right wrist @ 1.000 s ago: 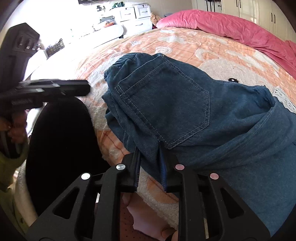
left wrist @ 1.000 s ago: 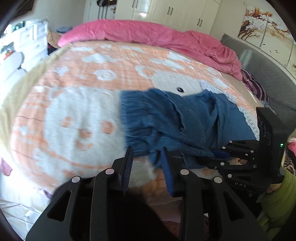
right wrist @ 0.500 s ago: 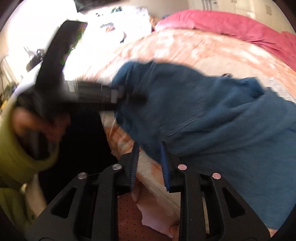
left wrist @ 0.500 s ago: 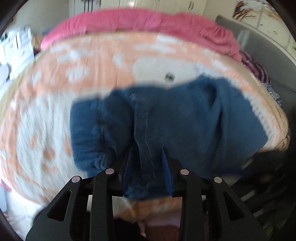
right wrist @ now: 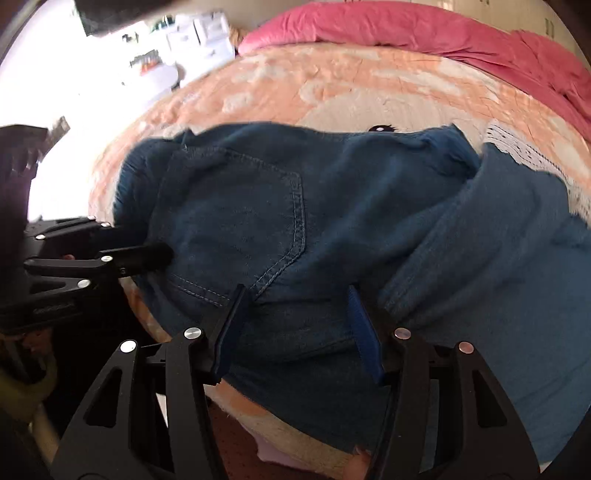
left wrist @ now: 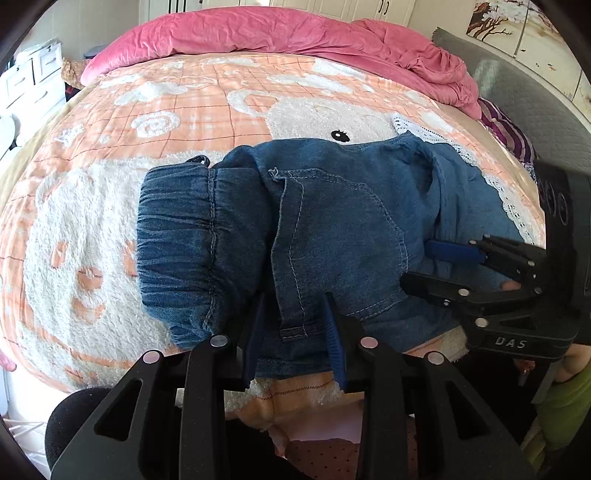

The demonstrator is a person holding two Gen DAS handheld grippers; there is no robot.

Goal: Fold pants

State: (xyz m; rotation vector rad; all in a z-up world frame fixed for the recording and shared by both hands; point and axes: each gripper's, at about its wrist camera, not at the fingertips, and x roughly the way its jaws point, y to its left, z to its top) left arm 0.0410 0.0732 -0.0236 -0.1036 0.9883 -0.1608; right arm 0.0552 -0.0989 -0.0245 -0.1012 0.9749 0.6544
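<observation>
- Pants (left wrist: 332, 236), blue denim, lie folded on the bed (left wrist: 207, 110) near its front edge.
- Left gripper (left wrist: 295, 332) is clenched on a fold of the denim at that edge.
- Right gripper (right wrist: 295, 325) is opening; cloth lies between its pads, unpressed.
- Pink duvet (left wrist: 295, 33) is bunched at the bed's far end.

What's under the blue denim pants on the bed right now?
The blue denim pants lie on a fluffy orange-and-white cartoon blanket, which shows all around them. A black printed eye peeks out at their far edge; the rest of that print beneath the denim is covered.
</observation>
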